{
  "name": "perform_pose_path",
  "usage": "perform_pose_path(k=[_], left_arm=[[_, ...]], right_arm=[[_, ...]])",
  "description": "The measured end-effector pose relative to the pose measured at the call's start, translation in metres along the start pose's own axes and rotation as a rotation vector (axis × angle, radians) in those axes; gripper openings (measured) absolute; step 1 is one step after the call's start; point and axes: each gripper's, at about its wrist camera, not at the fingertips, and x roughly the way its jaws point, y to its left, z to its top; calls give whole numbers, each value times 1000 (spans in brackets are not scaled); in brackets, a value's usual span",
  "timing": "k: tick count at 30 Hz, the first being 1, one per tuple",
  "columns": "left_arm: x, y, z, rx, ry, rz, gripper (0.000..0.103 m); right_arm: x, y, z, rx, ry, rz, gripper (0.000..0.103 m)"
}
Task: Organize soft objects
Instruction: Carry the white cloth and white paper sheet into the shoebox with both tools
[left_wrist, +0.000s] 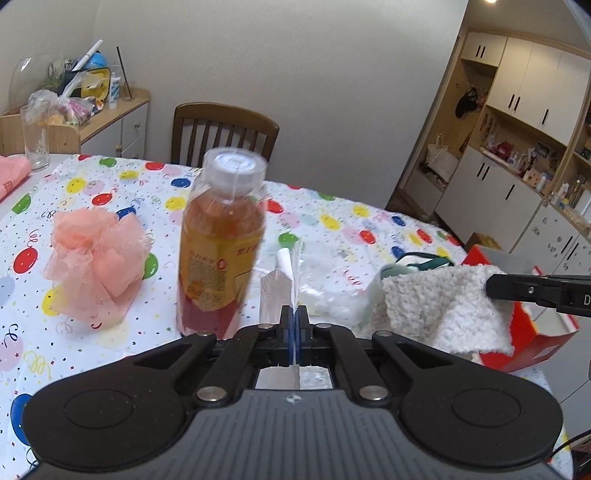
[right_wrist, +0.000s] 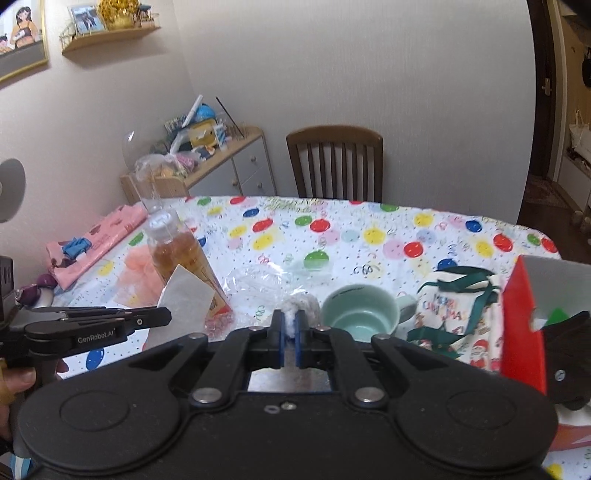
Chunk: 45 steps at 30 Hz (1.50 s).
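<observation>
- Left tool (left_wrist: 295, 317): clenched on a thin clear bag (left_wrist: 284, 280), limp, slippery.
- Right tool (right_wrist: 290, 325): clenched on a white towel (left_wrist: 436, 306) at its edge, above the tabletop's (left_wrist: 332, 218) right, beside the red box (left_wrist: 532, 332); light, floppy.
- Pouf (left_wrist: 96, 258): far left, airy, pinch anywhere.
</observation>
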Motion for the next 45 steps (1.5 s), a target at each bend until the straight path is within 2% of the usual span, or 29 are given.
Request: perform_pose_path(k=[11,20,30,45], left_arm=[[-29,-44,22,-6,-9,-104,1],[-33,-118,42,104,-5,-162,1],[-8,-211,58,159,3,-256,1],[56,-348,53,253,60,-347,1]], right_arm=[[-69,-44,7,81,-73,-16,4],[-126,-98,21,77,-157,-91,4],[-167,-167,27,92,-224,-177,4],[-185,-265,5,159,-194,-228,4]])
